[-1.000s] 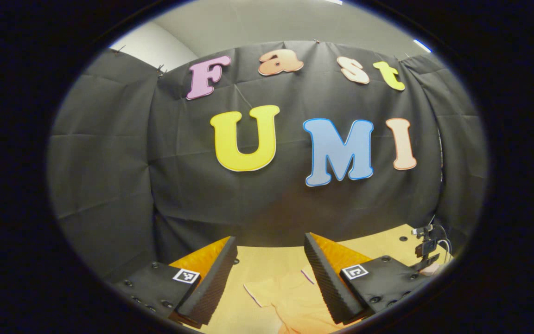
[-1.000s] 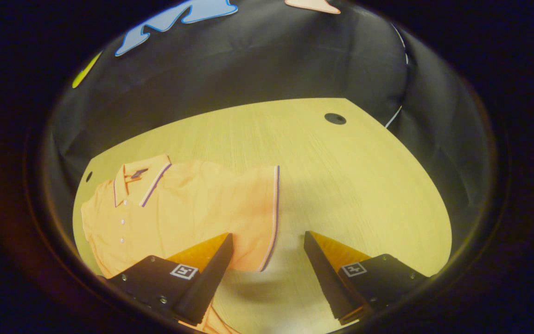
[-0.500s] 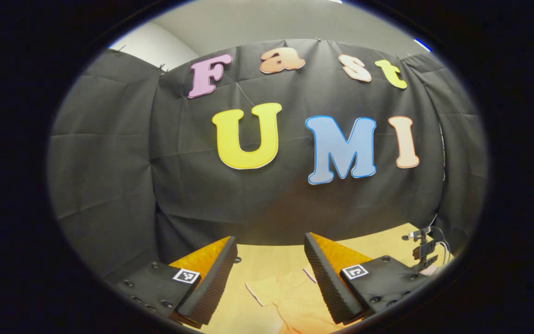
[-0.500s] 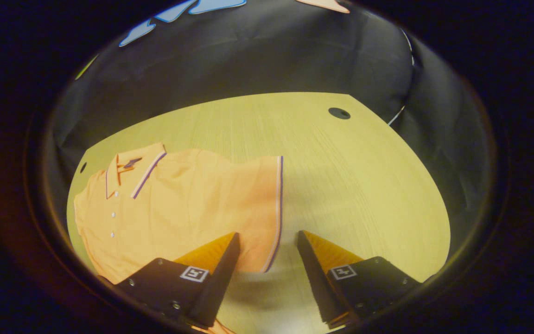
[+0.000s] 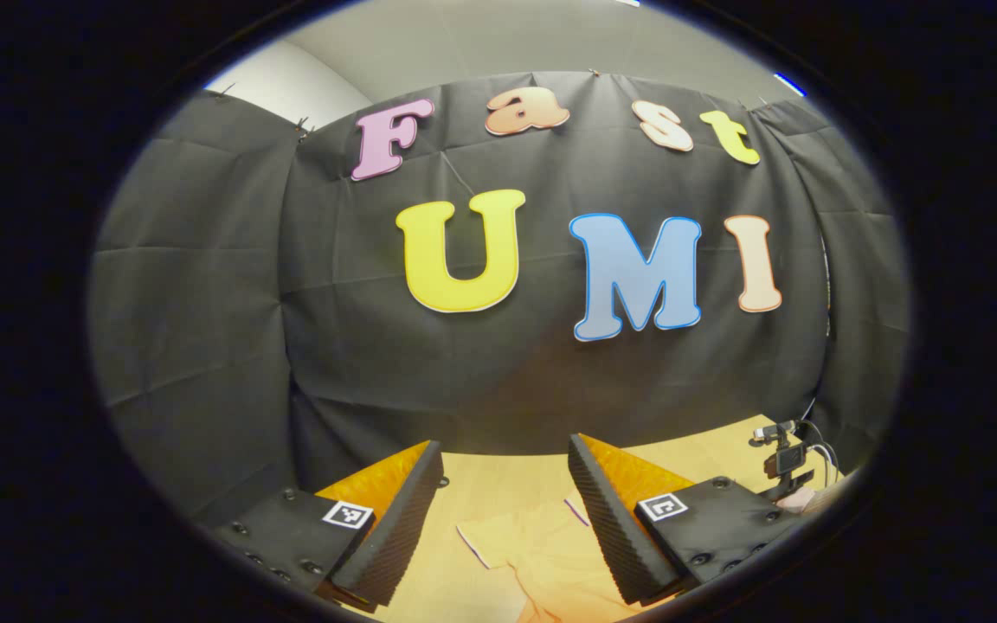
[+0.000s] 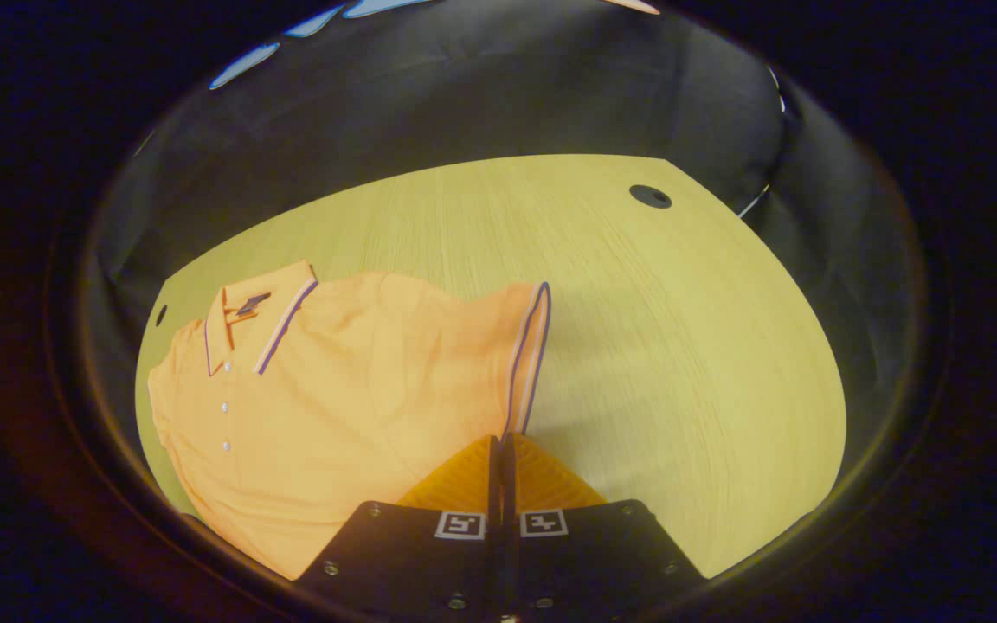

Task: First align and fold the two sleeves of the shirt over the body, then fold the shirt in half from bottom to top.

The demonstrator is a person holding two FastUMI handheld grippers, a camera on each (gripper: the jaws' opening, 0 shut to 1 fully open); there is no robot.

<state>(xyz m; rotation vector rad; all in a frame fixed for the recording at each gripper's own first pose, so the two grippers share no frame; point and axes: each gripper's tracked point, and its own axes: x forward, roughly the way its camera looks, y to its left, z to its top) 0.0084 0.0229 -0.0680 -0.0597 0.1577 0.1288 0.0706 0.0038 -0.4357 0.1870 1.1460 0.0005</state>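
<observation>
1. The shirt [image 6: 334, 389], an orange polo, lay flat on the table [image 6: 680, 346] in the right gripper view, its collar [image 6: 247, 316] toward the far left and its buttoned placket running down the left side.
2. The sleeve [image 6: 526, 346] near the right gripper ended in a striped cuff; this cuff stood raised off the table and curled, with its lower end drawn in between the fingers.
3. The right gripper [image 6: 501, 446] was clenched on the sleeve cuff: its two fingers met with only a thin seam between them, and the fabric's edge ran into that seam.
4. In the left gripper view, part of the shirt [image 5: 542, 554] showed low between the fingers, a striped edge visible on the cloth, lying on the table [image 5: 706, 450].
5. The left gripper [image 5: 505, 459] was released, its fingers set well apart and grasping nothing; it pointed mostly toward the wall [image 5: 204, 303], with the shirt below and ahead of it.
6. At the right edge of the left gripper view, a small device on a stand [image 5: 782, 459] with cables stood at the table's side.
7. A dark round hole [image 6: 650, 195] marked the table's far right corner in the right gripper view; a second hole [image 6: 160, 315] lay just beyond the collar.
</observation>
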